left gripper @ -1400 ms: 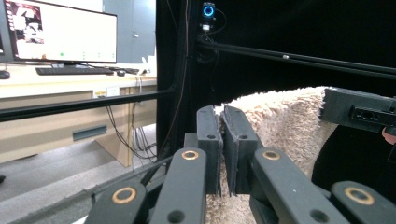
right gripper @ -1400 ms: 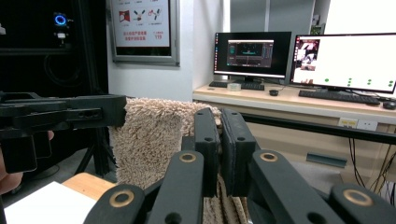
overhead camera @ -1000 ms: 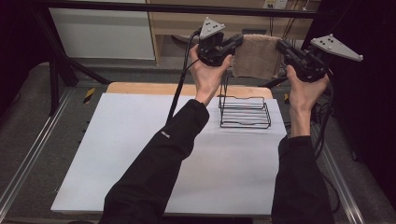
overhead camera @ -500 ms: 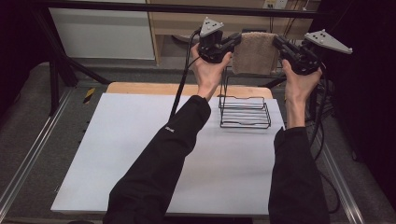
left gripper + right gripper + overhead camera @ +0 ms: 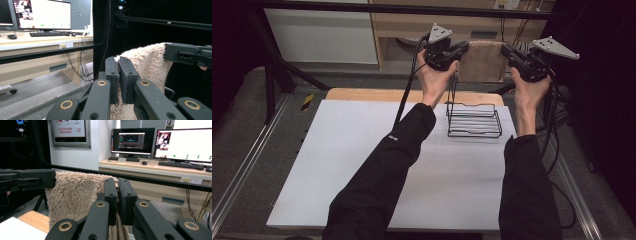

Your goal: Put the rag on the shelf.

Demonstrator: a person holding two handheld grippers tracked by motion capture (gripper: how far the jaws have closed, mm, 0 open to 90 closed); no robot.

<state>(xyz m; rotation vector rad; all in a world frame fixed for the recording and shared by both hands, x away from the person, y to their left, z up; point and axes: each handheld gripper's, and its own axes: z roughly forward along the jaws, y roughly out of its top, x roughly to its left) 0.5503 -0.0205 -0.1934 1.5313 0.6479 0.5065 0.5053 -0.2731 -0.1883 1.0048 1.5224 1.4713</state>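
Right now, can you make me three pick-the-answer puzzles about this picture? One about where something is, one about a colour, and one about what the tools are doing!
1. Where does the wire rack stand?
A. at the table's far right
B. at the table's near left corner
C. on the floor

2. What colour is the fluffy towel?
A. blue
B. beige
C. red

3. How is the towel held?
A. lying loose on the table
B. by one tool only
C. pinched at each top corner by the left tool and the right tool

Answers:
1. A, the high view shows the rack on the white sheet toward the far right edge.
2. B, its pile looks sandy beige in every view.
3. C, each gripper view shows shut jaws with towel between them.
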